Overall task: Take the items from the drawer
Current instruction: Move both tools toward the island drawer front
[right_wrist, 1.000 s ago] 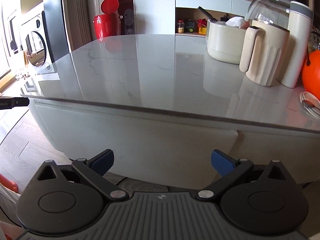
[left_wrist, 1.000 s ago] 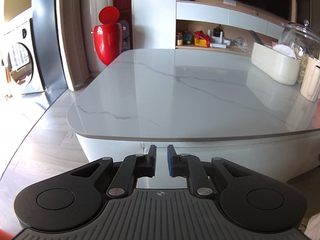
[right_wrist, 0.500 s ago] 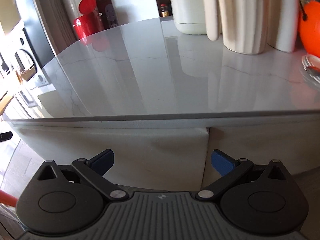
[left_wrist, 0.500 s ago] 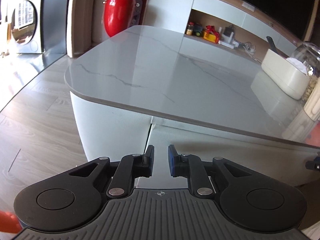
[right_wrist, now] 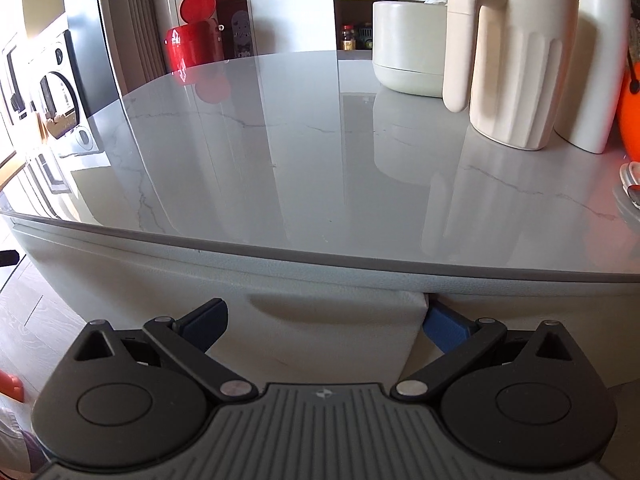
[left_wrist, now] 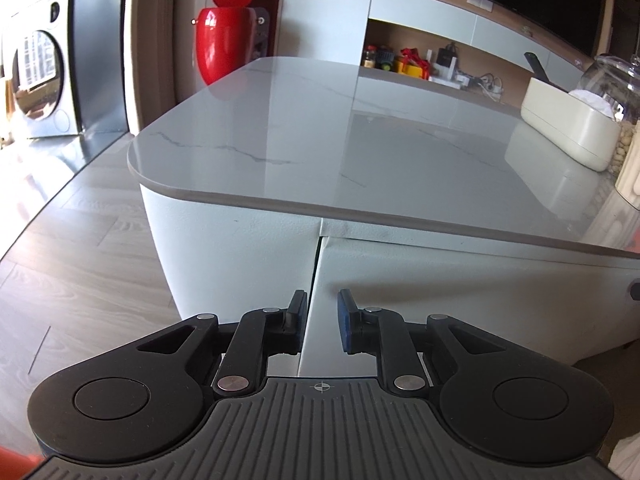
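**Both grippers line up at the drawer front, drawer not yet open**

On the far left of the room a red bin point(left_wrist: 224, 40) stands on the floor beyond the table point(left_wrist: 360, 140), well clear of the work. The left gripper point(left_wrist: 322, 316) points down at the pale front under the table edge, its jaws narrow with only a slim gap and nothing between them. It sits right over the vertical seam point(left_wrist: 316, 272) — the left border of the drawer front point(left_wrist: 460, 292), probably, so it seems placed to mark or steady that end rather than to grab anything.

Further right, the right gripper point(right_wrist: 323, 322) has its jaws spread wide and empty, straddling a stretch of the drawer front point(right_wrist: 332, 320). Its right finger point(right_wrist: 446, 324) reaches into the gap at the panel's right end — a likely place to hook and pull, since no handle shows apart from a shallow groove.

The items themselves are hidden; the drawer looks shut. On the table's far right stand a cream jug point(right_wrist: 516, 64) and a tub point(right_wrist: 408, 48), set back from the near edge.
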